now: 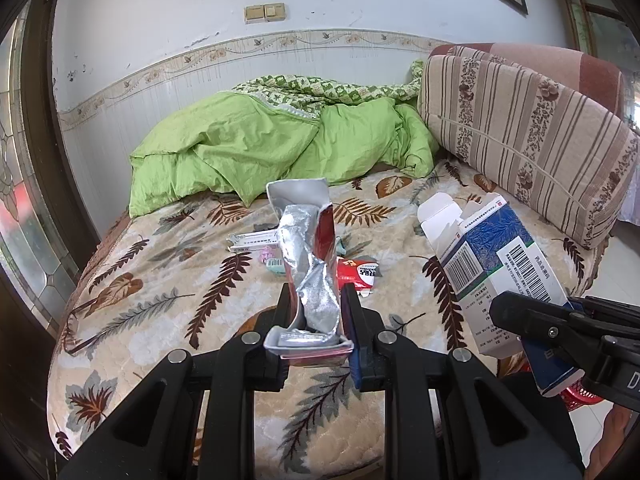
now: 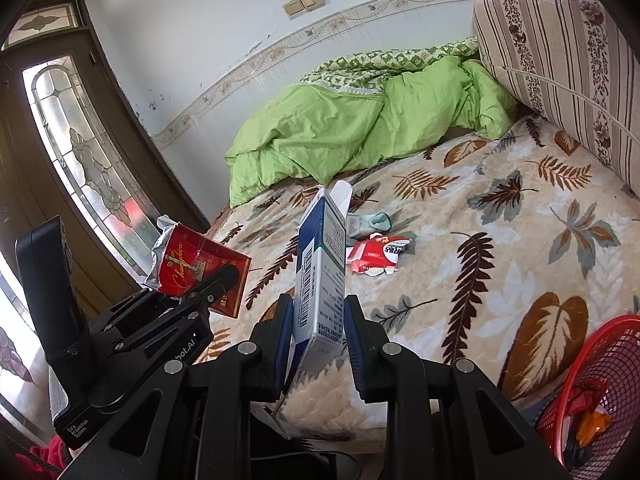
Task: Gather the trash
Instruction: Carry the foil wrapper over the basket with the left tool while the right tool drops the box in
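While both hands hung over the bed, each gripper had a piece of trash clamped. L gripper was pinched tight on a crumpled red cigarette pack w/ silver foil lining spilling out the top; in the right wrist view the same pack showed its red face and gold lettering, off to the left of the R gripper. R gripper's jaws were closed on a blue-and-white medicine box, held upright, top flaps open, barcode side facing the camera; from the left wrist view that box sat to the right, tilted, w/ the R gripper's fingers on its lower end.

More trash lay on the leaf-print bedspread: a torn red-and-white wrapper just past the box, a small teal scrap beyond it, and a flat white carton plus pinkish bits partly hidden behind the cigarette pack. Green quilt was bunched at the far side by the wall, striped cushion to the right. Red mesh basket stood low at the right, beside the bed, w/ some red and orange scraps inside.
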A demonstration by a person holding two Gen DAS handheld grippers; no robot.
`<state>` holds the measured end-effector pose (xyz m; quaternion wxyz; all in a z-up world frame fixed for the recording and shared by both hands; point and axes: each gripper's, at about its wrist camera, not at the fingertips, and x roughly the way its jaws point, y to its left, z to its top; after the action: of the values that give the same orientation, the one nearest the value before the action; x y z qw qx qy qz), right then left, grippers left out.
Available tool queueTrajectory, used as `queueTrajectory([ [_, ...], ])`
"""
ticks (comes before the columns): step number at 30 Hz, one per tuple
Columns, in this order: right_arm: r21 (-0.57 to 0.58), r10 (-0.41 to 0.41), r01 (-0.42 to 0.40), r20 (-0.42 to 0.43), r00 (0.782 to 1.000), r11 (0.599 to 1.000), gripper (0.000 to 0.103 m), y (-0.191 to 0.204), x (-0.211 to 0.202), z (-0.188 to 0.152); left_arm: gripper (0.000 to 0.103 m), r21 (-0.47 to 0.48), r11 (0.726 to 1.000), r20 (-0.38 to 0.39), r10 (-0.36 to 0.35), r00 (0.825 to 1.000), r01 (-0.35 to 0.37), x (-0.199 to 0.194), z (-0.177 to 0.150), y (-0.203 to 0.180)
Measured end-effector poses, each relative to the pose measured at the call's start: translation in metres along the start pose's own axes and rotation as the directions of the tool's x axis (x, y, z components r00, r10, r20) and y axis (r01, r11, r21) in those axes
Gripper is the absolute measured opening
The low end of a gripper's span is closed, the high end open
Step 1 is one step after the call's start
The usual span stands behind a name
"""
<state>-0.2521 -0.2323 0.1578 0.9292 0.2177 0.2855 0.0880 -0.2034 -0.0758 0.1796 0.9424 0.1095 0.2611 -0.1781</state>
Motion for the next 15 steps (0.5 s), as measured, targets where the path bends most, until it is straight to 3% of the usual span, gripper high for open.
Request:
queueTrajectory([
  [8, -0.004, 0.002, -0.002, 0.018, 1.0, 1.0, 0.027, 0.004, -0.011, -0.001, 0.021, -0.002, 1.0, 0.008, -0.031, 0.999, 0.031, -0.01, 0.001, -0.003],
  [12, 0.016, -0.014, 0.013, 0.036, 0.999, 1.0, 0.027, -0.004, -0.024, -0.001, 0.021, -0.017, 0.989, -0.013, -0.15, 0.989, 0.15, -0.011, 0.001, -0.007],
  [15, 0.058, -0.05, 0.046, 0.056, 0.997, 0.997, 0.027, -0.024, -0.041, -0.003, 0.021, -0.024, 0.969, -0.034, -0.245, 0.969, 0.244, -0.009, 0.0, -0.015],
])
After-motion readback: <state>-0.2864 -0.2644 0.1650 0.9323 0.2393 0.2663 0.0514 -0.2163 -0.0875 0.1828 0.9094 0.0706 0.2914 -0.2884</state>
